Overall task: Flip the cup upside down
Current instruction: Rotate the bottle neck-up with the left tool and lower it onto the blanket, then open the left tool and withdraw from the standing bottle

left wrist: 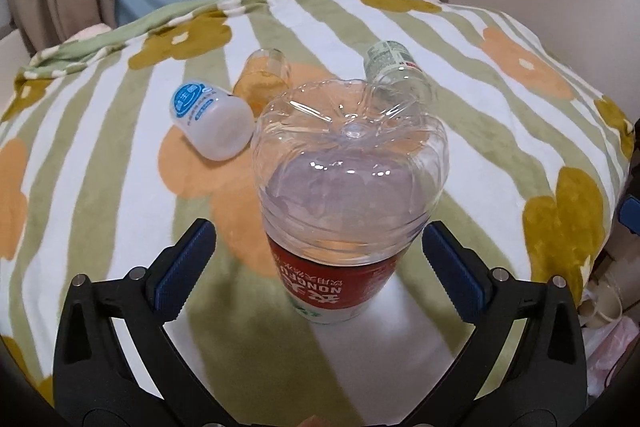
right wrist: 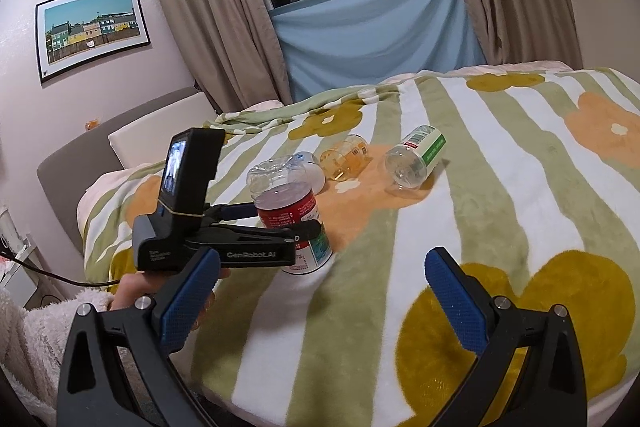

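Note:
A clear plastic cup cut from a bottle, with a red label (left wrist: 340, 195), stands upside down on the bed, base up. My left gripper (left wrist: 316, 259) is open, its blue pads on either side of the cup and apart from it. In the right wrist view the cup (right wrist: 292, 215) stands between the left gripper's fingers (right wrist: 308, 227). My right gripper (right wrist: 324, 291) is open and empty, above the blanket to the right of the cup.
The cups lie on a green-striped flower blanket (left wrist: 500, 155). Behind lie a white bottle cup with blue label (left wrist: 210, 123), an amber clear cup (left wrist: 264, 75) and a clear cup with green label (left wrist: 396, 71). Curtains and a window stand beyond the bed.

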Tool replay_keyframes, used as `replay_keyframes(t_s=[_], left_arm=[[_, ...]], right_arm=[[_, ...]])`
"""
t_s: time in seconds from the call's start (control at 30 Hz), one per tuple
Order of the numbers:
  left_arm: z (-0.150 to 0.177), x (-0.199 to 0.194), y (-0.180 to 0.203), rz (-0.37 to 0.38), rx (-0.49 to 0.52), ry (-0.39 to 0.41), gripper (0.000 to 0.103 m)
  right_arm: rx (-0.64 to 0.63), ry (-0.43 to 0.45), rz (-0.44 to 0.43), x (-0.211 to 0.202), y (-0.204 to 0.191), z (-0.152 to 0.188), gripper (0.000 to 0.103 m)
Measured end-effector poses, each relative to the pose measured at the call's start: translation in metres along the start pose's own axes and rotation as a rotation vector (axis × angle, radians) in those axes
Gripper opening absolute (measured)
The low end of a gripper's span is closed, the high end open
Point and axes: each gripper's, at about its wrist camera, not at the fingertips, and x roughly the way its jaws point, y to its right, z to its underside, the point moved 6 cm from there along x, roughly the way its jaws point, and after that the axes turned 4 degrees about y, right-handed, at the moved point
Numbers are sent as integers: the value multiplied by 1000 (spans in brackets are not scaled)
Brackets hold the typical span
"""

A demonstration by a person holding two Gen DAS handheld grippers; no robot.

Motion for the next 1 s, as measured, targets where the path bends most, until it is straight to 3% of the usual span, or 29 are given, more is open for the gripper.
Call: replay_keyframes(t_s=[0.37, 0.57, 0.8, 1.0], left_arm=[[-2, -15, 0, 9, 2, 11, 103], [-9, -49, -12, -2, -18, 49, 103], [-39, -137, -45, -61, -50, 193, 103], [-71, -223, -61, -150, -79, 367, 103]], right_arm=[[-27, -7, -3, 3, -12, -2, 103], [-82, -6, -6, -1, -30, -7, 103], [-157, 54, 37, -12, -57, -37, 103], [-187, 167, 236, -29, -66, -95, 102]])
